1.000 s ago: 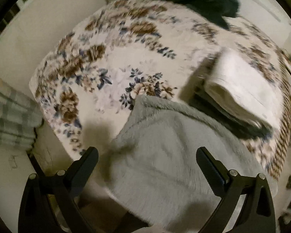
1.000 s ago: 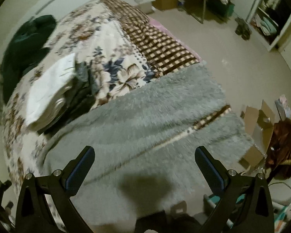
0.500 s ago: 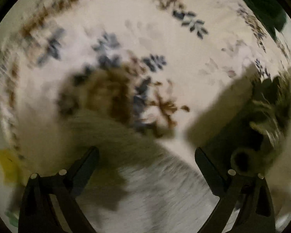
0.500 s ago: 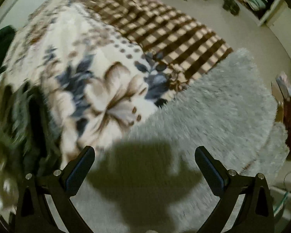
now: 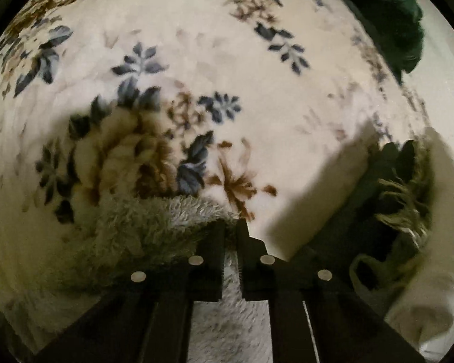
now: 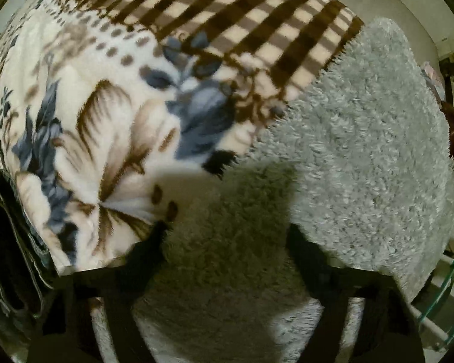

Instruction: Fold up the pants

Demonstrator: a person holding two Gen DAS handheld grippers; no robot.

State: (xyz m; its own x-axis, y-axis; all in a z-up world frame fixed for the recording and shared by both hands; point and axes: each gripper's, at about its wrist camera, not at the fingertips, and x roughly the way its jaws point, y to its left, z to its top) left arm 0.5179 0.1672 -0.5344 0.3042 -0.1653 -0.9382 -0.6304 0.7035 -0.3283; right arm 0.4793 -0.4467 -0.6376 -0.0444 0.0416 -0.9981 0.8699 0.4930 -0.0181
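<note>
The grey fleece pants (image 6: 363,139) lie flat on a floral blanket (image 6: 84,96) on the bed. In the left wrist view my left gripper (image 5: 231,227) is shut on the pants' far edge (image 5: 154,220), and grey fleece shows between its fingers. In the right wrist view my right gripper (image 6: 227,236) is low over the pants' far edge, its fingers (image 6: 154,242) partly closed and pressed into the fleece. Shadow darkens the fleece between them.
A stack of folded clothes, dark with a white piece on top (image 5: 439,242), lies right of the left gripper and shows at the left edge of the right wrist view (image 6: 6,257). A dark green garment (image 5: 390,21) lies at the bed's far end. The floor (image 6: 423,15) lies beyond the bed.
Both grippers have dropped to the pants' far edge. The left gripper has shut on the edge. The right gripper's fingers have come closer together into the fleece.
</note>
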